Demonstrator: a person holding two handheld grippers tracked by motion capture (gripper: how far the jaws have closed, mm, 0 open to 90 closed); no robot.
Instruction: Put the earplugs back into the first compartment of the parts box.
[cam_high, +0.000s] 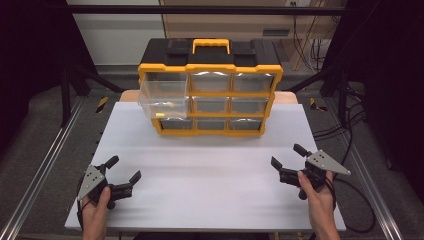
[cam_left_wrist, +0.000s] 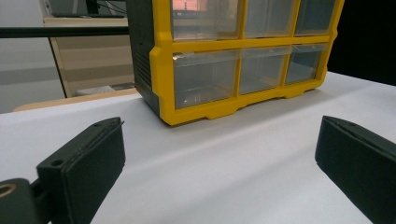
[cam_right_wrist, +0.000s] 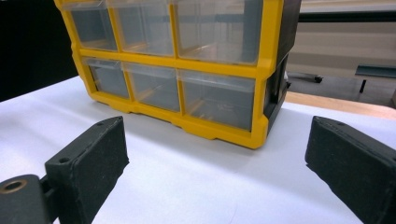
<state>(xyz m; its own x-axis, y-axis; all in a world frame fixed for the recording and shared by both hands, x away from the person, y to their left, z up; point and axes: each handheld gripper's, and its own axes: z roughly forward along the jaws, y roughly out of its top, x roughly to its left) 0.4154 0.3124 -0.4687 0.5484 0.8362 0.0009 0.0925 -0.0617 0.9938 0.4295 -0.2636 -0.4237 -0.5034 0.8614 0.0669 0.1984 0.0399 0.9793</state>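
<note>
High view shows a yellow and black drawer cabinet (cam_high: 210, 85) standing at the far middle of the white bench (cam_high: 210, 190), its top-left clear drawer (cam_high: 162, 97) pulled out with a small yellow item inside. Left hand-held gripper (cam_high: 122, 170) rests well in front of the cabinet to its left, jaws spread and empty. Right hand-held gripper (cam_high: 289, 156) sits well in front to its right, jaws likewise apart, holding nothing.

Each gripper (cam_high: 123, 175) (cam_high: 285, 156) is built in black, topped by a grey three-cornered plate (cam_high: 92, 179) with small screws, and trailed by a black cable (cam_high: 357, 200)
</note>
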